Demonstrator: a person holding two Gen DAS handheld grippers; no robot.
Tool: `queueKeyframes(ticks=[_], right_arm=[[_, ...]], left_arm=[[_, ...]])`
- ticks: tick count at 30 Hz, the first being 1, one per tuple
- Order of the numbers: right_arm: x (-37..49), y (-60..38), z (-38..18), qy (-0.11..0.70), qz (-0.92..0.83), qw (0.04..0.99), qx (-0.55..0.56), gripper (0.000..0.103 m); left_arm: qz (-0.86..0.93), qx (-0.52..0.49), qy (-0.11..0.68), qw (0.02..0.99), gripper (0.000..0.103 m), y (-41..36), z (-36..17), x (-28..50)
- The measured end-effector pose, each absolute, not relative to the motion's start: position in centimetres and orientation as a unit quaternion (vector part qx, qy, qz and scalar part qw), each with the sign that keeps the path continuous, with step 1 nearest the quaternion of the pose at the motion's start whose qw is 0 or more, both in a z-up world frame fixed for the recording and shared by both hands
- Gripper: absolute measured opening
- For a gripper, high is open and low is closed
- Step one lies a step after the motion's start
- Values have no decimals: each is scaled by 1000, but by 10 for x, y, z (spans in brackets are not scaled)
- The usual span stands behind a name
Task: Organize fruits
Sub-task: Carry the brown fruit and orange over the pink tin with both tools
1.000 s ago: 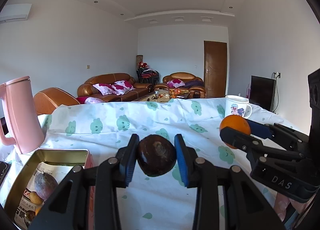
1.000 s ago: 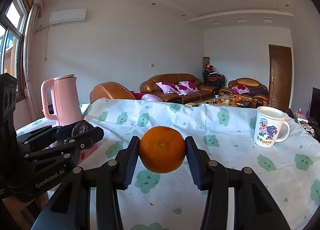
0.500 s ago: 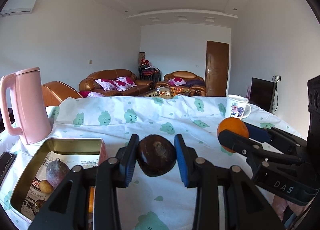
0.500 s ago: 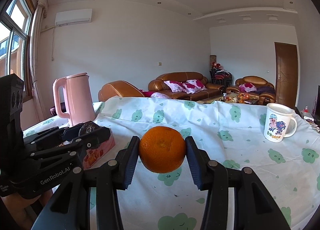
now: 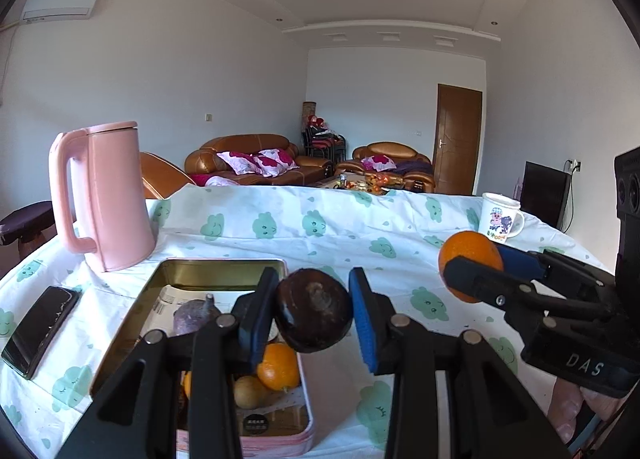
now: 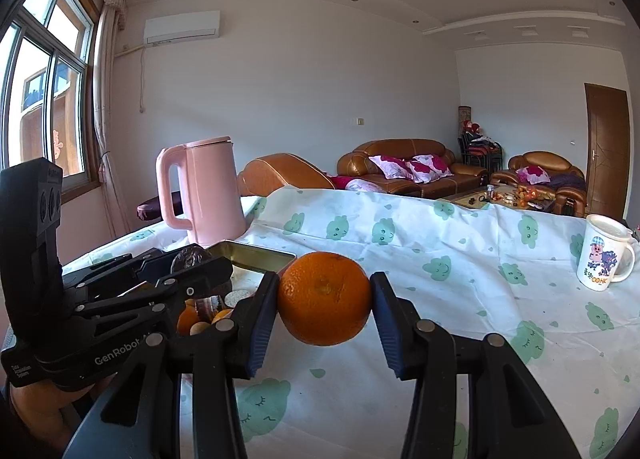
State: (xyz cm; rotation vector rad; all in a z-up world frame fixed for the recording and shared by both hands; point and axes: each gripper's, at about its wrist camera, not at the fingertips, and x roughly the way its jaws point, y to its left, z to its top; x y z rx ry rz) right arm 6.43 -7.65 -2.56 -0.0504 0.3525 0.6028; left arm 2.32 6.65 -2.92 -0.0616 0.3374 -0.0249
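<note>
Left wrist view alone shows the whole tin point(image 5: 224, 265) on the table point(image 5: 400, 255): a long rectangular box, its long axis running away from the camera, lined with printed paper and holding a purple fruit point(image 5: 194, 315), a small orange point(image 5: 278, 367) and a brown fruit point(image 5: 249, 391); a phone point(image 5: 40, 325) lies flat just left of it, seen in this view only. Right wrist view shows just the tin's far corner past the left gripper point(image 6: 192, 259), but it alone takes in the window point(image 6: 44, 99). Both views show the pink kettle point(image 5: 106, 195) upright behind the tin and the mug point(image 6: 604, 257) far to the right. The left gripper point(image 5: 314, 315) pinches a dark fruit point(image 5: 314, 315), round, brown-black and glossy, its stem scar facing the camera, above the tin's right edge. The right gripper point(image 6: 324, 299) pinches an orange point(image 6: 324, 299), round, bright and pitted, its navel toward the camera, held over the bare cloth right of the tin. A hand point(image 5: 580, 407) shows under the right gripper in the left view.
</note>
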Motion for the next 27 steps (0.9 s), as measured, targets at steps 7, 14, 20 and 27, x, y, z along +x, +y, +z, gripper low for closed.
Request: queueKeyframes(ticks=[7,14,20,27], right_arm=[[58,-46,-19,172,327,929,-33,48],[54,-21,-11,165,352,920,-42,48],[52,-4,-8,164,365,915,-48,48],[48,12,-10,167,374,911,-56,48]], left_arm=[[27,-35,164,985,38,101,-22,9],[53,-39,172,983,38,125,-22,3],[64,-38,178,981,38,134,-22,3],[66,-39,190,979,38,144,-25,3]])
